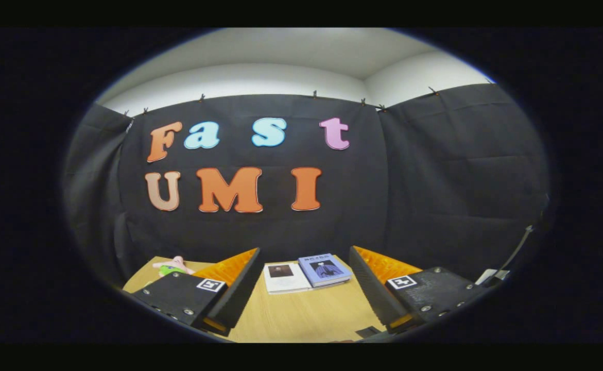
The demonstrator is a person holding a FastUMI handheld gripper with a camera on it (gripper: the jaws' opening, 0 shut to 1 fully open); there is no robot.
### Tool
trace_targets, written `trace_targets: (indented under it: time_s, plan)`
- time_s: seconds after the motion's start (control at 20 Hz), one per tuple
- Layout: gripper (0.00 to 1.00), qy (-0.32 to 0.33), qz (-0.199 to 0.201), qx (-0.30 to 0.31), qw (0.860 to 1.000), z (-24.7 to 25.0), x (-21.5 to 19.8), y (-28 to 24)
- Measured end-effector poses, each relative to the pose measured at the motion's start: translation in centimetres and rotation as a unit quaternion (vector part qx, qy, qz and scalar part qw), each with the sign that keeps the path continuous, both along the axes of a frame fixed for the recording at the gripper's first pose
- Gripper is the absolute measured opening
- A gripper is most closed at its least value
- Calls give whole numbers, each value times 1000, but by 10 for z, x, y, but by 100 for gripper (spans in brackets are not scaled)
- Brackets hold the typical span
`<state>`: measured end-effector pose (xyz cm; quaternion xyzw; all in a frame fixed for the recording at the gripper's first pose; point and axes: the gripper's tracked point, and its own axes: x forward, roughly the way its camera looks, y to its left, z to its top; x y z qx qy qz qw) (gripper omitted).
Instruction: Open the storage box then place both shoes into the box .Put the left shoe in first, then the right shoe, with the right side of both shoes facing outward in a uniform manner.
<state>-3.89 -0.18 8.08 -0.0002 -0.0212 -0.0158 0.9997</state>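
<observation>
Nearest to me are the jaws of my gripper [304, 299], spread wide apart with nothing between them but bare wood; each finger [229, 288] slopes inward and carries a small square marker on its mount. Under them runs the pale wooden tabletop [306, 317], its grain showing plainly in the gap. Just ahead of the fingers, at about twelve o'clock, two books lie flat and side by side: a white book [284, 278] with a dark picture on its cover, and touching it at its one o'clock a blue book [325, 269], which overlaps the white one's edge slightly. Off at ten o'clock, beyond the left finger, a small soft toy [172, 266] in pink and green lies near the tabletop's far corner, partly hidden by that finger. At three o'clock, past the right finger, I see a thin cable [517, 247] and a scrap of something white, too small for me to tell. I cannot make out the storage box or the shoes from here, so their place and look I cannot tell.
</observation>
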Motion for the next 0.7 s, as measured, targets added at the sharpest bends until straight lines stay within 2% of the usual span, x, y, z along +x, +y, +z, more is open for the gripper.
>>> trace_targets:
  time_s: [0.7]
  plan:
    - [99,8,40,4,999,-5,23,-27]
